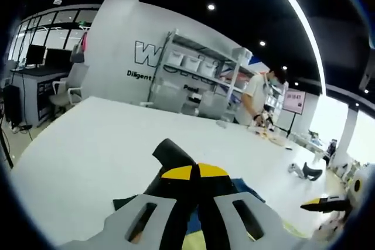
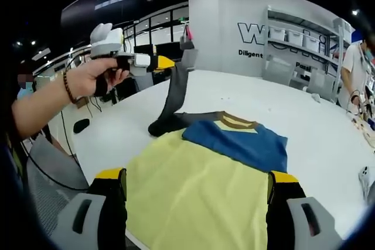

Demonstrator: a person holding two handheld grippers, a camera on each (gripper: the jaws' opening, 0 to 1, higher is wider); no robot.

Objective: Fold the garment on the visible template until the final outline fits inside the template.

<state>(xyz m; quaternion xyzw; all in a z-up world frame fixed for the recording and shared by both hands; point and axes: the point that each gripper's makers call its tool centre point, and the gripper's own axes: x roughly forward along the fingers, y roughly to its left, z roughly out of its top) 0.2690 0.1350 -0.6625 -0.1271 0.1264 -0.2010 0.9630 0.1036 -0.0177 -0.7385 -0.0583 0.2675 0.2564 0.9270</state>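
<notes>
Left hand-held gripper (image 2: 167, 62) is raised over the bench (image 2: 328, 144), jaws clamped on a dark sleeve (image 2: 174, 95), which is pulled up taut. The garment (image 2: 205, 191), yellow w/ blue upper part, is spread flat mid-bench. Fabric is judged light, soft, limp; best taken at sleeve ends or hem corners. Right hand-held gripper (image 2: 196, 194) is held apart over the hem, nothing gripped.

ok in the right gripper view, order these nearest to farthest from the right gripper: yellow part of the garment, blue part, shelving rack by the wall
1. yellow part of the garment, lying between the right gripper's open jaws.
2. blue part, just beyond the yellow, toward the table's middle.
3. shelving rack, far across the white table, against the wall at upper right.
</notes>
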